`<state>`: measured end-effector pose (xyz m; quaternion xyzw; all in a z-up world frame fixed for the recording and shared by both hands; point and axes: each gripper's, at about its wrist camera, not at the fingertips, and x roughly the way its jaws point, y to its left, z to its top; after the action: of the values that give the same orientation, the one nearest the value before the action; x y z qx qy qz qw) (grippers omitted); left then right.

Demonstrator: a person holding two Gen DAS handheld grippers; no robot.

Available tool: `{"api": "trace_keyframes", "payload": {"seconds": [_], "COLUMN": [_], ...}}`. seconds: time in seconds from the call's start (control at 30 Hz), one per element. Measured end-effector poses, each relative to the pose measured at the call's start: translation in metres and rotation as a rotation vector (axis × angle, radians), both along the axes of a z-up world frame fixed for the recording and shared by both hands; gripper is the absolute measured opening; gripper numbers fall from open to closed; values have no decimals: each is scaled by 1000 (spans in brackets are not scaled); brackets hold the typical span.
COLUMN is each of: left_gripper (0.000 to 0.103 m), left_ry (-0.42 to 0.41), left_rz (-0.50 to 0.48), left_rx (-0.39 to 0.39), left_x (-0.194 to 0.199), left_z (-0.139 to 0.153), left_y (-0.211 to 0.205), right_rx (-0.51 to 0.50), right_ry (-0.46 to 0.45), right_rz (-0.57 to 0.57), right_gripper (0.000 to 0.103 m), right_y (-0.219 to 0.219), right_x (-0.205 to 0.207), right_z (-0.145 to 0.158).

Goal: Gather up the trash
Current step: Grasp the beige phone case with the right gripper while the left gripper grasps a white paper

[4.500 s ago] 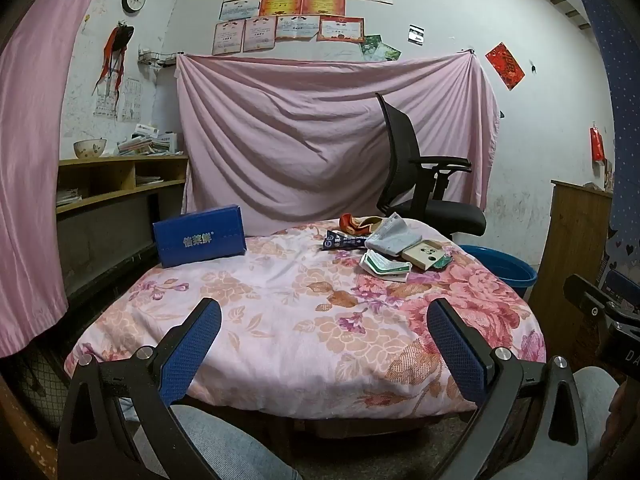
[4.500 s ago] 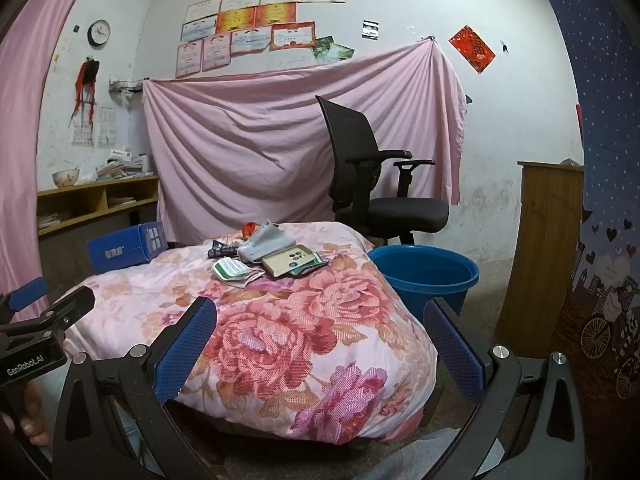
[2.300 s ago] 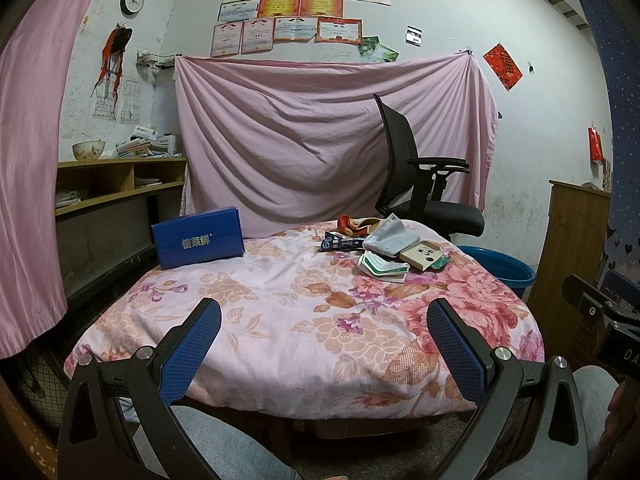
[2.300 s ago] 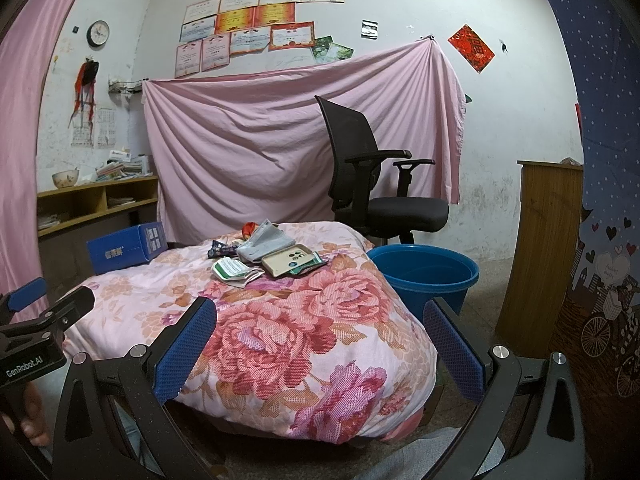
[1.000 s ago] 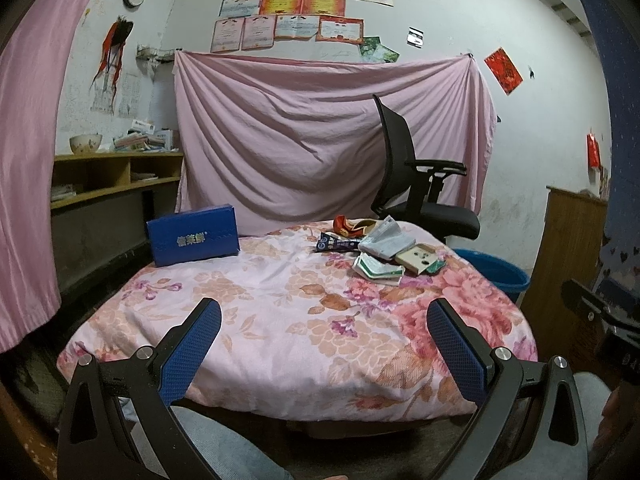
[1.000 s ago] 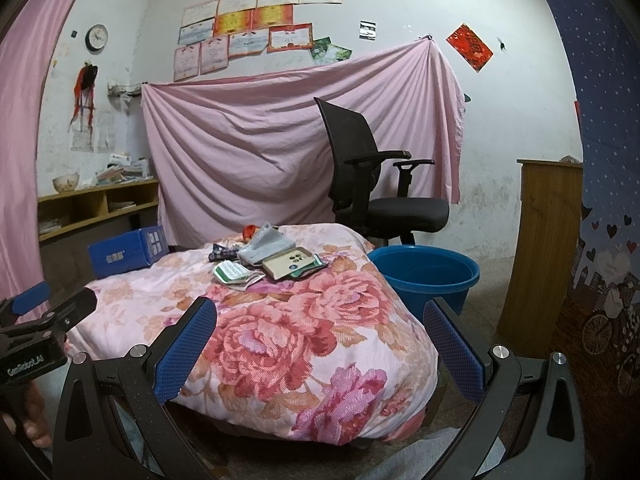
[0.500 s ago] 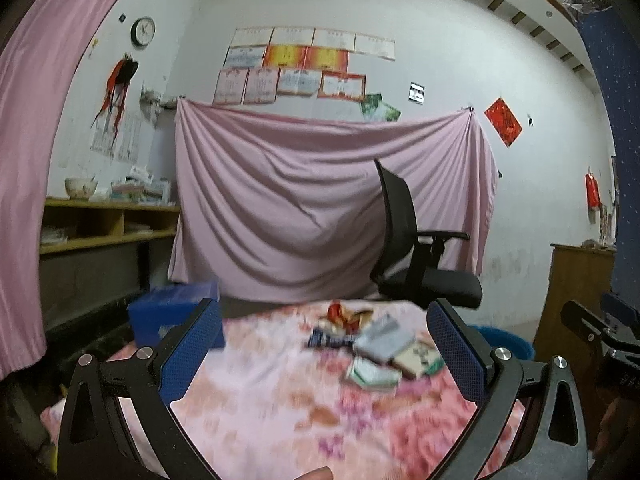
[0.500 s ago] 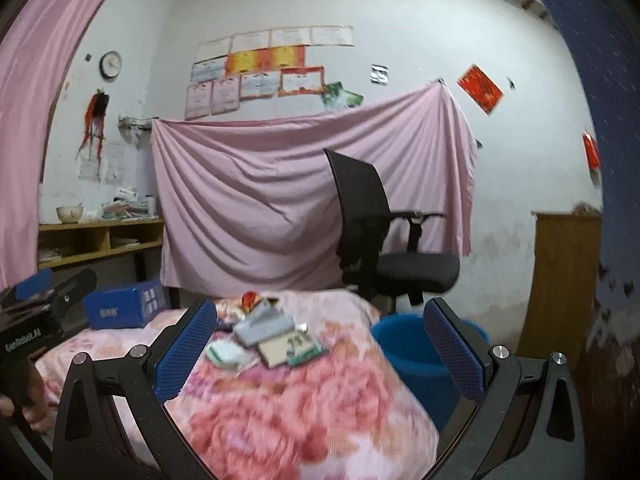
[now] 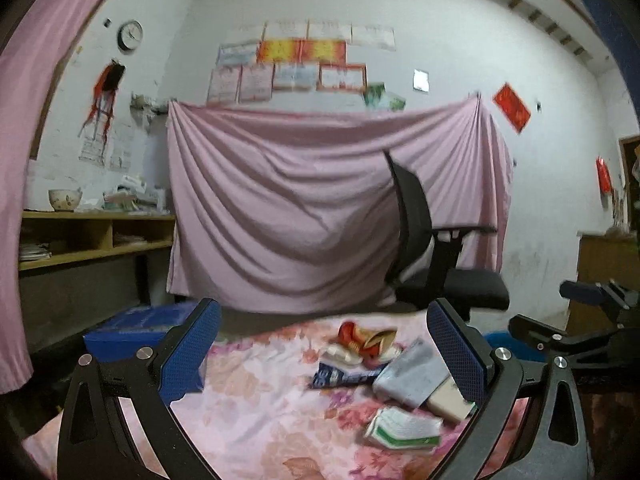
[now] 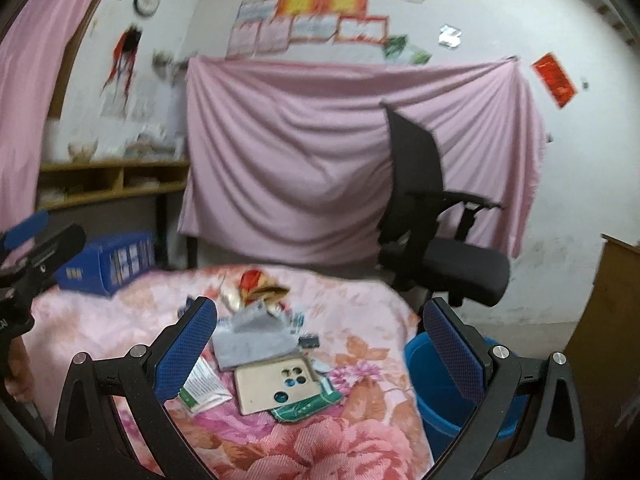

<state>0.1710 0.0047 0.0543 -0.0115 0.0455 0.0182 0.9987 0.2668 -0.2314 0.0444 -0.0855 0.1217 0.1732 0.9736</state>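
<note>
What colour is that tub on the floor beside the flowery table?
The tub is blue, seen best in the right wrist view.

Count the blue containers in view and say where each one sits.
2. A blue box sits at the far left edge of the floral bed. A blue bucket stands on the floor at the bed's right side, below the chair; more may be hidden.

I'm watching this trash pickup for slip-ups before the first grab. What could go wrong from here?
The trash lies overlapped: the gray pouch sits partly on the beige card, so the open right gripper may pinch two pieces or the soft floral cover. The blue basin stands below the table edge, so a loose piece may miss it. The left gripper, also open, hovers near the same pile; the two could collide.
</note>
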Motion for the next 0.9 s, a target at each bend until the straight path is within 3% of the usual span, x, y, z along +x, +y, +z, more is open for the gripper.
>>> {"api": "trace_keyframes", "payload": {"seconds": [0.2,0.43,0.57,0.8,0.9], "left_gripper": [98,68,54,48,32], "left_ry": [242,452,564,687,695], "left_rz": [-63,-177,-238,-316,-317], "left_rx": [-56,-87,-151,-229,-237], "left_x": [42,73,90,104,106], "left_z": [-23,-55,-73,-86,-87], "left_y": [10,-1,0,-4,-6], "right_rx": [-103,-168,-163,-203,-214], "right_ry": [145,321,411,490,490], "right_rz": [85,124,141,171,176], "right_gripper": [103,101,96,86,82], "right_y": [20,33,34,41,43], "right_x": [25,53,69,83,82], "right_z": [-24,-53,-62,-73,-74]}}
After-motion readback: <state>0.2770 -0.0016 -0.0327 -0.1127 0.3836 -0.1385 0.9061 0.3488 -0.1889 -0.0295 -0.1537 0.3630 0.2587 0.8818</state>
